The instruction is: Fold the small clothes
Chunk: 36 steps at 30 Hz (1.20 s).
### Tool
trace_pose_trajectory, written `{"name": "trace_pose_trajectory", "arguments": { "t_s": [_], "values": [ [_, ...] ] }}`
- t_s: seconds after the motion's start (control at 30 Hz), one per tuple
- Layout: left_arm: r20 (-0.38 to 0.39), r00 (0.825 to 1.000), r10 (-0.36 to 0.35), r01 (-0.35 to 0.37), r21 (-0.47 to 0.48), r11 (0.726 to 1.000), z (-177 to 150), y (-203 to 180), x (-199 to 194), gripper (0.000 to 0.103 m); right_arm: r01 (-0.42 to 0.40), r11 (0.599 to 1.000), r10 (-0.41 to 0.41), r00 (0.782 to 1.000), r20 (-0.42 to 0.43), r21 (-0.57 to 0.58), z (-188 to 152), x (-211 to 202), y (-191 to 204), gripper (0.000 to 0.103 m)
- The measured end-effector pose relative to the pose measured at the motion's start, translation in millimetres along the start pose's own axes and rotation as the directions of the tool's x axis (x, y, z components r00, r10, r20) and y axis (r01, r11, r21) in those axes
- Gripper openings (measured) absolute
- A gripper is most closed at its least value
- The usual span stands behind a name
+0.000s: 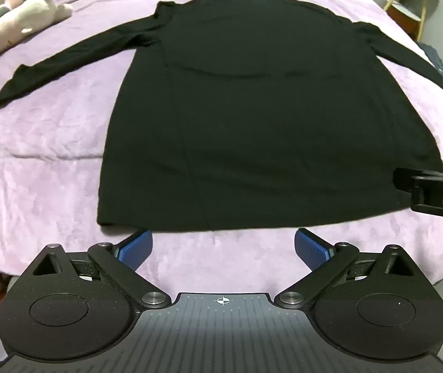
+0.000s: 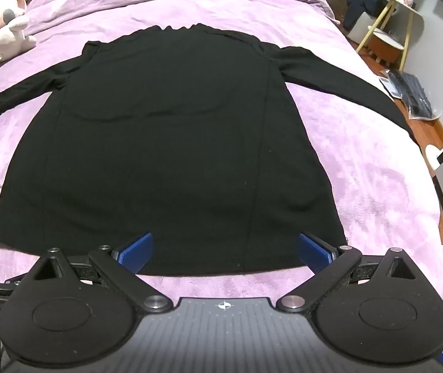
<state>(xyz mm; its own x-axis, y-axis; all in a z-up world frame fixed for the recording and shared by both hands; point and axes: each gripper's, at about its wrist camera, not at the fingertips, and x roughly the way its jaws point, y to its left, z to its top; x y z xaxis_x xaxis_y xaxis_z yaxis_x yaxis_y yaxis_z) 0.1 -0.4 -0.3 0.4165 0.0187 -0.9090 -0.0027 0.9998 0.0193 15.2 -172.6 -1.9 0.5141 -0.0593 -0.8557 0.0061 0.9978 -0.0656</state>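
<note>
In the left wrist view, one black long-sleeved top (image 1: 252, 118) is seen spread flat on a purple blanket (image 1: 50, 186), hem nearest the camera, neck farthest, and two sleeves stretched out to either side. The left gripper (image 1: 224, 247) is held just short of the hem, its two blue pads (image 1: 136, 248) spread wide with only blanket between them; nothing is grasped. Two plush toys (image 1: 25, 9) are seen at the far left corner of the blanket, well apart from the top. A black part of the right gripper (image 1: 436, 194) juts in from the right edge, over the hem's right corner. A light wooden stand (image 1: 408, 0) is seen at the upper right, off the bed.

In the right wrist view, the same single top (image 2: 165, 155) fills the middle of the blanket (image 2: 377, 202). The right gripper (image 2: 225, 250) is released, its jaws wide over the hem near the right corner, with cloth seen between them but not pinched. The plush toys (image 2: 3, 25) lie at the upper left. On the floor to the right, a clear bag (image 2: 414, 93) holding dark items is seen.
</note>
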Motion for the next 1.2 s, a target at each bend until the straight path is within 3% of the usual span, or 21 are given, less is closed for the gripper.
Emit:
{"name": "trace_pose_trajectory", "arguments": {
  "t_s": [0.4,1.2],
  "values": [
    [0.017,0.998,-0.058,0.058,-0.017,0.998,-8,28,-2,0.101,0.001,1.000,-0.001,1.000,0.004,0.005,1,0,-2,0.099],
    [-0.006,1.000,-0.031,0.031,-0.024,0.999,0,10,2,0.101,-0.002,1.000,0.002,1.000,0.006,0.009,-1,1,0,0.099]
  ]
}}
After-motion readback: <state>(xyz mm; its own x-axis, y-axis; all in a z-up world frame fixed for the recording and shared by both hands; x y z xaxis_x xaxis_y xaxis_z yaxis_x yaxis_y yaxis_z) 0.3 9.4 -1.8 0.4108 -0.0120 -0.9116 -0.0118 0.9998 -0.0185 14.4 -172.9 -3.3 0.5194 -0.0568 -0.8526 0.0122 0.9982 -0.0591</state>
